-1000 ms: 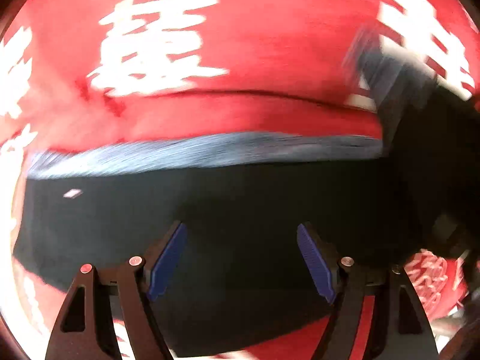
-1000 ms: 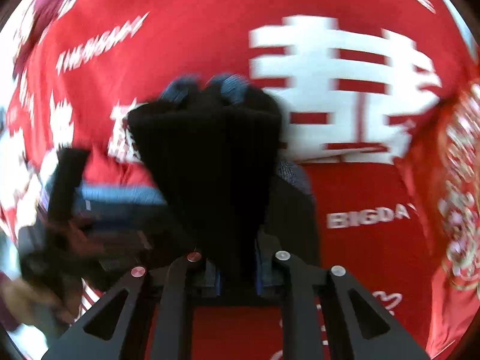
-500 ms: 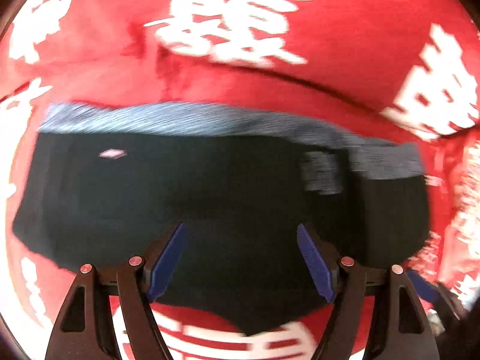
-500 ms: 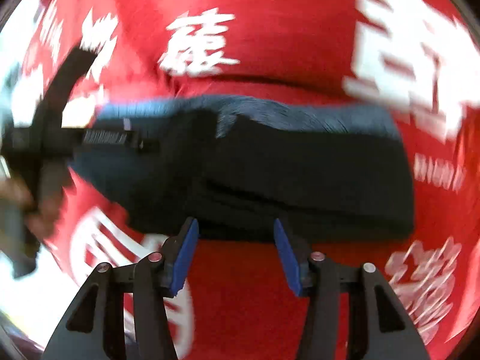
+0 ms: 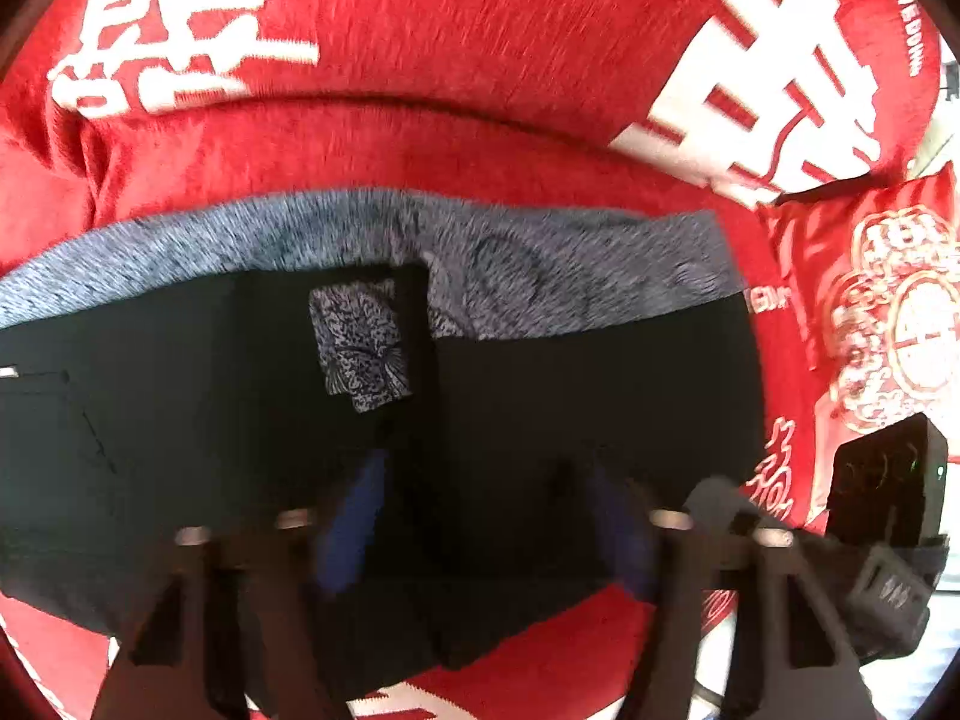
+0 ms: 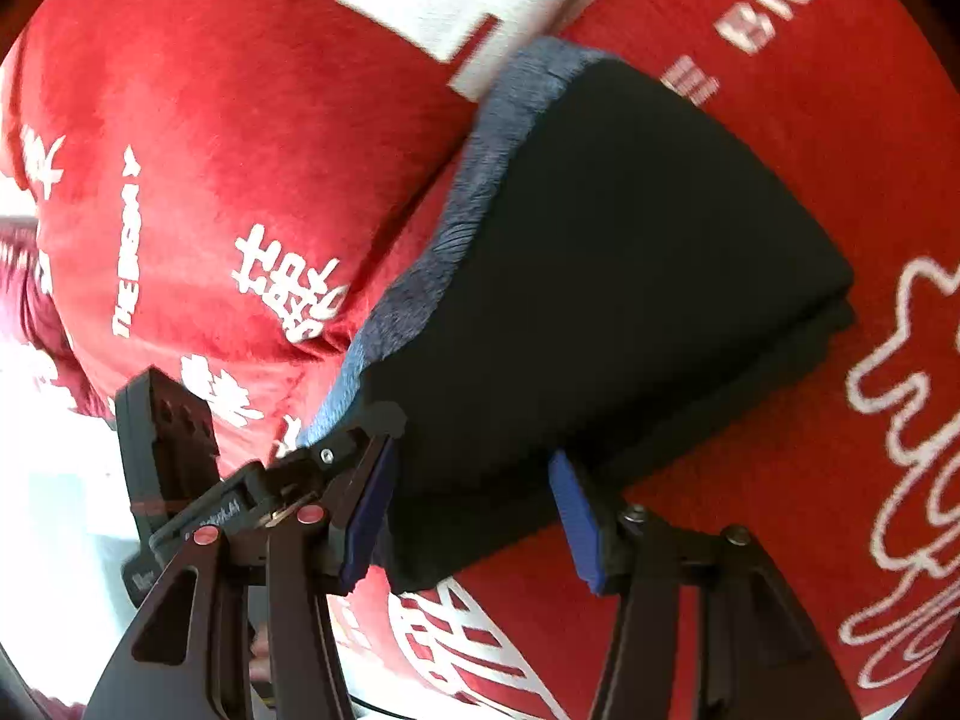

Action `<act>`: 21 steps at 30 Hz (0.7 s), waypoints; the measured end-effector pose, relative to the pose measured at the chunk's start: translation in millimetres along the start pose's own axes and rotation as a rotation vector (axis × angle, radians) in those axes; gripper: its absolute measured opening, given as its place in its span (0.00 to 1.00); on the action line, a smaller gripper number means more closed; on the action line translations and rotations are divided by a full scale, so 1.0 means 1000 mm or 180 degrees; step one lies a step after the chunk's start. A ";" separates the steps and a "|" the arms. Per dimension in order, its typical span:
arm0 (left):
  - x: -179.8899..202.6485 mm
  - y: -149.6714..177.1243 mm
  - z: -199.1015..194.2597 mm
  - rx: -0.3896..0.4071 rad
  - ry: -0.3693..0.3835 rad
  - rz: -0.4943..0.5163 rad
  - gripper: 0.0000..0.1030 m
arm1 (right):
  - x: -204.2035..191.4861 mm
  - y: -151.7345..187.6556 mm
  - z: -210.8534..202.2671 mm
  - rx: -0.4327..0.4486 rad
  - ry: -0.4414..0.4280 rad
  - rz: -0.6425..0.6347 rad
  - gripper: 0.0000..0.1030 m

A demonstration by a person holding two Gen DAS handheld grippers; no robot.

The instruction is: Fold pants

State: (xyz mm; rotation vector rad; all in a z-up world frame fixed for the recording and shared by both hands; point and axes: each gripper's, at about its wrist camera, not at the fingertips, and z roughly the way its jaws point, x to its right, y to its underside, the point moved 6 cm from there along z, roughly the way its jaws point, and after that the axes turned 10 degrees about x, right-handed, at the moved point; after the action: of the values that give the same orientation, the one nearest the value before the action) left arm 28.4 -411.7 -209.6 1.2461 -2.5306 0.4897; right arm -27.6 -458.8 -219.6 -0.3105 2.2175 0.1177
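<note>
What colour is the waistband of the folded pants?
The waistband is mottled grey-blue; the rest of the pants is black. It shows best in the left wrist view.

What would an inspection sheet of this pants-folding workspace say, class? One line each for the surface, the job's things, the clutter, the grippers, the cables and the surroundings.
Surface: red blanket with white lettering, creased.
Job's things: black pants, folded into a compact stack, grey waistband along the far edge; a grey patterned label shows on top.
Clutter: red embroidered cushion beside the pants.
Grippers: left gripper blurred, jaws have just been closing, pants between them; right gripper open, straddling the stack's near edge.
Cables: nothing seen clearly.
Surroundings: bright white area past the blanket's edge; no detail visible.
</note>
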 end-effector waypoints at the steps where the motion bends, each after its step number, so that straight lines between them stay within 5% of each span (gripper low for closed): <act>1: 0.000 -0.002 0.004 0.0011 0.0011 0.0020 0.45 | 0.003 -0.001 -0.001 0.0014 -0.0067 0.0149 0.48; 2: 0.002 -0.003 0.005 0.0014 0.0059 0.0028 0.32 | 0.007 -0.003 0.002 0.0018 -0.0104 0.0265 0.27; 3: 0.004 -0.004 0.003 0.0014 0.0066 0.0033 0.31 | 0.012 -0.004 0.006 0.0005 -0.0067 0.0356 0.06; 10: 0.013 0.008 -0.041 0.0285 0.0088 0.0210 0.31 | -0.020 0.001 -0.021 -0.0036 -0.0314 0.0063 0.05; 14: -0.008 0.038 -0.021 0.0074 -0.0172 0.0226 0.31 | 0.000 0.026 -0.009 -0.0275 -0.0049 0.0052 0.05; 16: -0.013 0.042 -0.016 0.0186 -0.0090 0.0111 0.31 | 0.018 0.035 0.007 -0.0372 0.0142 0.0034 0.05; 20: -0.010 0.043 -0.021 0.0206 -0.0128 0.0207 0.32 | 0.023 0.037 0.007 -0.0340 0.0004 0.0097 0.05; 21: -0.010 0.041 -0.025 0.0203 -0.0155 0.0214 0.40 | 0.022 0.039 0.005 -0.0373 0.0004 0.0071 0.06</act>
State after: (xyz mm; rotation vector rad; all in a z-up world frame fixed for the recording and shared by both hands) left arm 4.1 -370.6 -198.2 1.2123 -2.6238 0.5661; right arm -47.0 -424.0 -241.5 -0.3503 2.2199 0.2602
